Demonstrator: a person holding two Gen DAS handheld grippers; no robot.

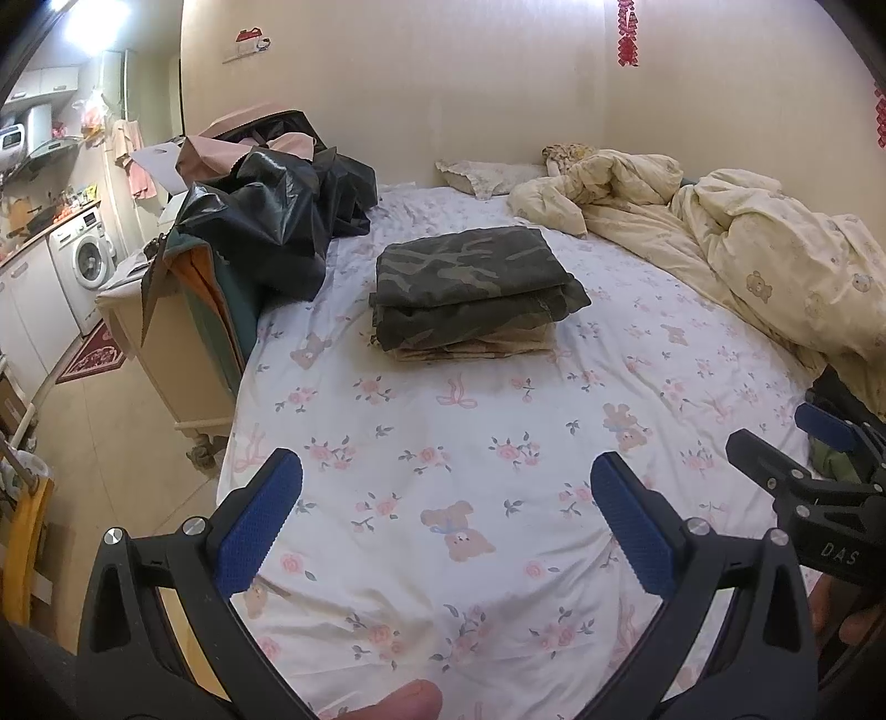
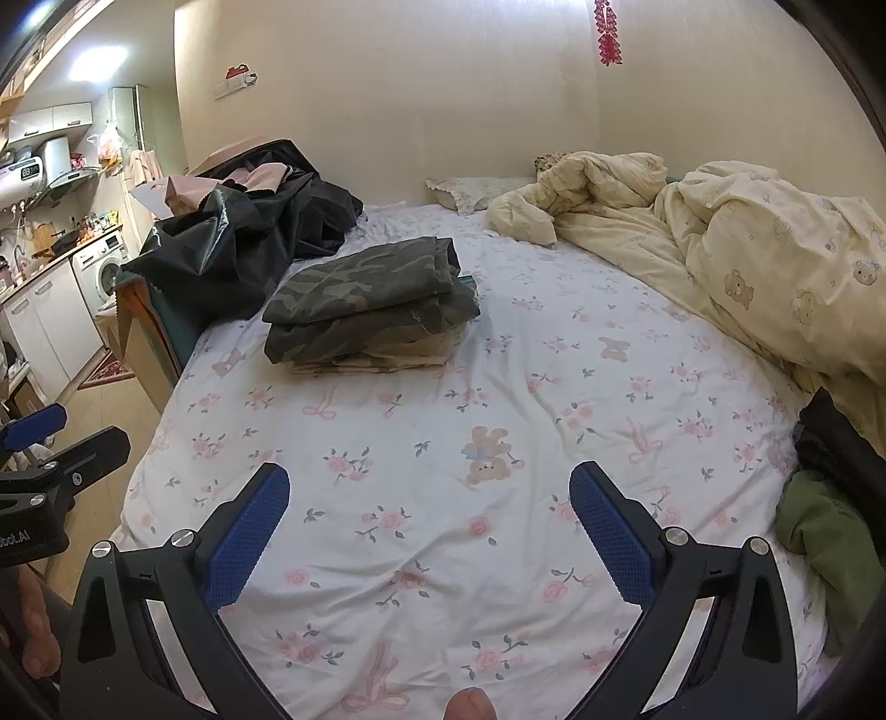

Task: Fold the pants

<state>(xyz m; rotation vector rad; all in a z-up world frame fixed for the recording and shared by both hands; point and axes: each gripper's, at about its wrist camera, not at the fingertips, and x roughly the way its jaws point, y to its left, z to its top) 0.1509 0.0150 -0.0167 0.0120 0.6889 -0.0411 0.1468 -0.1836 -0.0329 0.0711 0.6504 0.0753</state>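
Folded camouflage pants (image 1: 470, 282) well beyond left tongs (image 1: 446, 515) and right tongs (image 2: 429, 520), both spread, empty.

Warm, fairly dim indoor light fills both views, brightest from a glaring ceiling lamp (image 1: 91, 22) at upper left. Fisheye distortion bends the bed (image 1: 443, 443) outward, corners go black, and detail looks soft and grainy.

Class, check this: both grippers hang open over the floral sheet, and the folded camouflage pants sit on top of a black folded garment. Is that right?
Not quite. The folded camouflage pants rest on a beige folded garment, not a black one; the left wrist view shows its tan edges beneath. The rest holds: the left gripper and right gripper are open over the floral sheet.
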